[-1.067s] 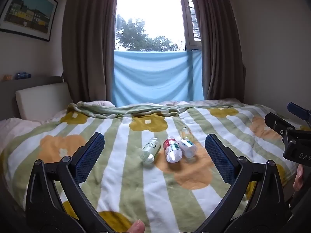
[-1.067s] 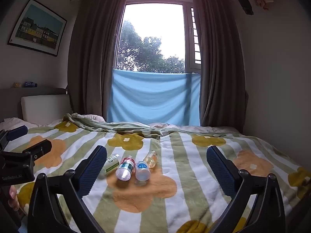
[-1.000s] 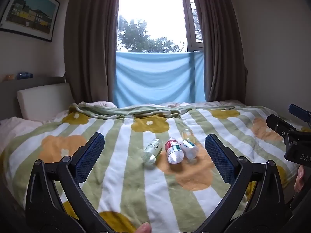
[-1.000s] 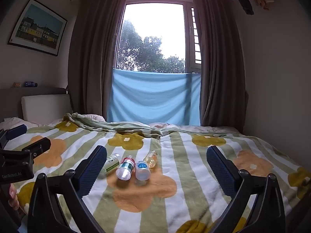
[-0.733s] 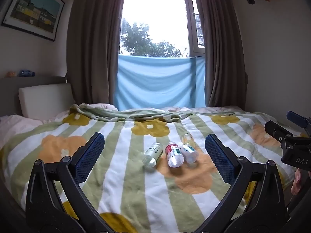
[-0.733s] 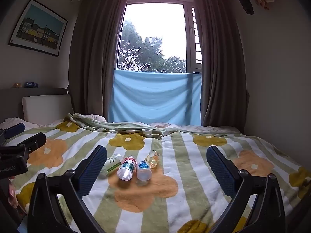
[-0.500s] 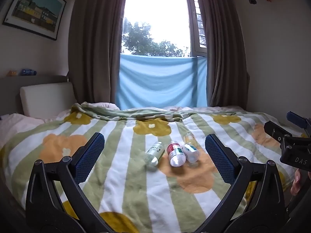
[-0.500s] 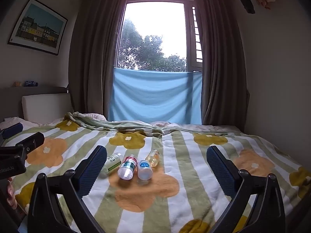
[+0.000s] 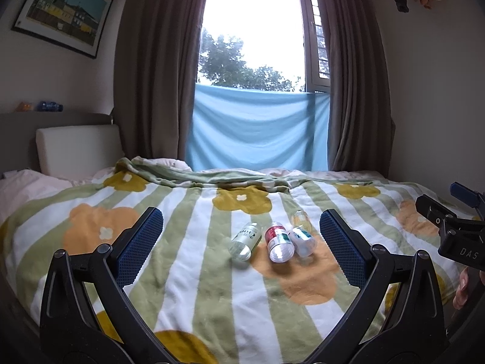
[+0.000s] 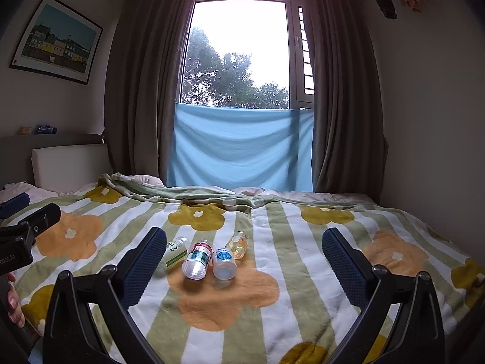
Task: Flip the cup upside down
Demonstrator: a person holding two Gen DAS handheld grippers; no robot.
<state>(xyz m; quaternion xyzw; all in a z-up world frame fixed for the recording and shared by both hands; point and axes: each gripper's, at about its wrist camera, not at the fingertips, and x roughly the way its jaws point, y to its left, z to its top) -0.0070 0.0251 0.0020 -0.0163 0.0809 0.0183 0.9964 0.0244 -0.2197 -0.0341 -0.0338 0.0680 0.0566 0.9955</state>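
Several small plastic bottles lie on their sides in a cluster on the flowered blanket (image 9: 197,273): a green-label bottle (image 9: 245,239), a red-label bottle (image 9: 277,241), a blue-label bottle (image 9: 301,239) and a yellowish bottle (image 9: 300,218). The right wrist view shows the same green-label (image 10: 175,250), red-label (image 10: 197,259), blue-label (image 10: 224,262) and yellowish (image 10: 238,244) bottles. I see nothing shaped like a cup. My left gripper (image 9: 240,214) is open and empty, well short of the bottles. My right gripper (image 10: 244,233) is also open and empty, equally far back.
The blanket covers a bed (image 10: 394,242) with a white headboard cushion (image 9: 78,148) at the left. Behind are brown curtains (image 10: 342,106) and a blue cloth (image 10: 242,148) across the window. The other gripper shows at each view's edge (image 9: 454,227) (image 10: 21,227).
The left wrist view has tipped up slightly, so the bottles sit a bit lower and further right. The right wrist view has barely moved. Both grippers stayed open.
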